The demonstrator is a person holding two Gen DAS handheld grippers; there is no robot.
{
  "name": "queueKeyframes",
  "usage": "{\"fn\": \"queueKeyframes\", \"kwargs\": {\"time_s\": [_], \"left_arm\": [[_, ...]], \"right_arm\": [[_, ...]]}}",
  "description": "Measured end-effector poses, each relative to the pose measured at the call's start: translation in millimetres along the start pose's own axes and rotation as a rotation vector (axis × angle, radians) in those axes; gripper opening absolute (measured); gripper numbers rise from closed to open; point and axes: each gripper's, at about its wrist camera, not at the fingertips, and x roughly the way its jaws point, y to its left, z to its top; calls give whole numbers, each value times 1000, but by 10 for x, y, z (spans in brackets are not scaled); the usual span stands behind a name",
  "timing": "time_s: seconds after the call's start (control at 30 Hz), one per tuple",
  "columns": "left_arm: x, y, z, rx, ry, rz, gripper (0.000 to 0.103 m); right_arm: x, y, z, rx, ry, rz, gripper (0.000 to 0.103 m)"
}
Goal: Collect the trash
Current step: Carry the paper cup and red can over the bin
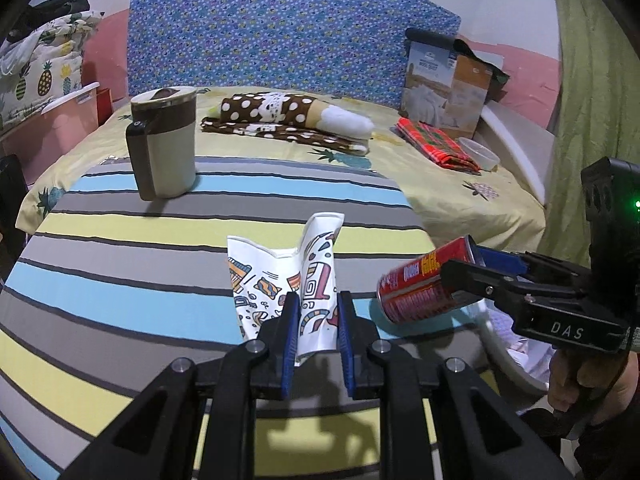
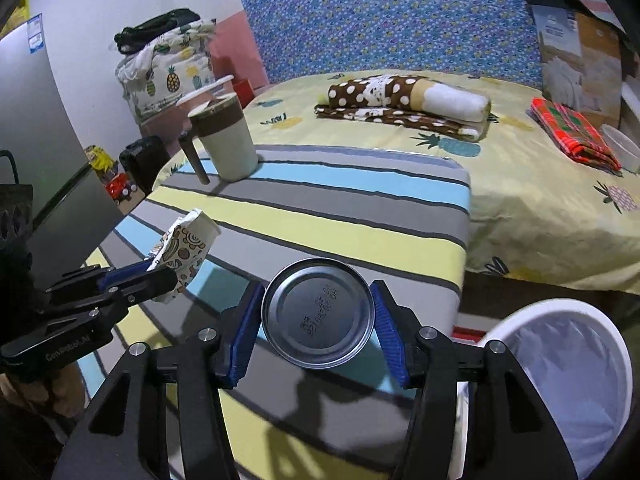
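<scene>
Left gripper (image 1: 318, 322): we see its blue pads pinched tight on a flattened paper cup (image 1: 288, 280), held upright above the striped surface; in the right wrist view the same gripper (image 2: 160, 276) enters from the left with the cup (image 2: 184, 248) tilted in its grip.
Right gripper (image 2: 318, 322): we see its pads clamped on either side of a red can (image 1: 420, 284), whose bare metal end (image 2: 318, 314) faces the camera; in the left wrist view this gripper (image 1: 468, 268) comes in from the right, holding the can tilted and clear of the surface.
Hand (image 1: 592, 384): we note it wrapped round the right gripper's handle at the lower right.
Desk (image 2: 360, 232): we see a cover of grey, yellow and blue stripes beneath both grippers.
Waste bin (image 2: 560, 360): white-rimmed and lined with a pale bag, it stands on the floor just beside the desk's right edge, below and to the right of the can.
Lidded jug (image 1: 164, 144): brown and cream, upright near the far left corner of the desk.
Bed (image 1: 460, 200): beyond the desk, under a yellow pineapple sheet, carrying a brown polka-dot bundle (image 1: 288, 120) and a folded red plaid cloth (image 1: 440, 144).
</scene>
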Motion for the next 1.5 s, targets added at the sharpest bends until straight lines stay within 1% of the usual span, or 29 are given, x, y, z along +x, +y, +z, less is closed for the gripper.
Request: {"fn": "queueKeyframes", "kwargs": {"time_s": [0.23, 0.47, 0.67, 0.93, 1.23, 1.5], "left_arm": [[-130, -209, -15, 27, -15, -32, 20], [-149, -492, -21, 69, -14, -66, 20], [-117, -833, -37, 117, -3, -109, 19], [-6, -1269, -10, 171, 15, -181, 19], [158, -1729, -47, 222, 51, -267, 20], [350, -2053, -144, 258, 104, -348, 20]], "right_arm": [[-207, -43, -81, 19, -38, -21, 55], [-449, -149, -140, 43, -89, -50, 55], [-609, -316, -218, 72, -117, -91, 55], [-822, -639, -418, 154, -129, -158, 55], [-959, -945, -635, 228, -109, -228, 55], [-950, -1152, -831, 266, -55, -267, 55]]}}
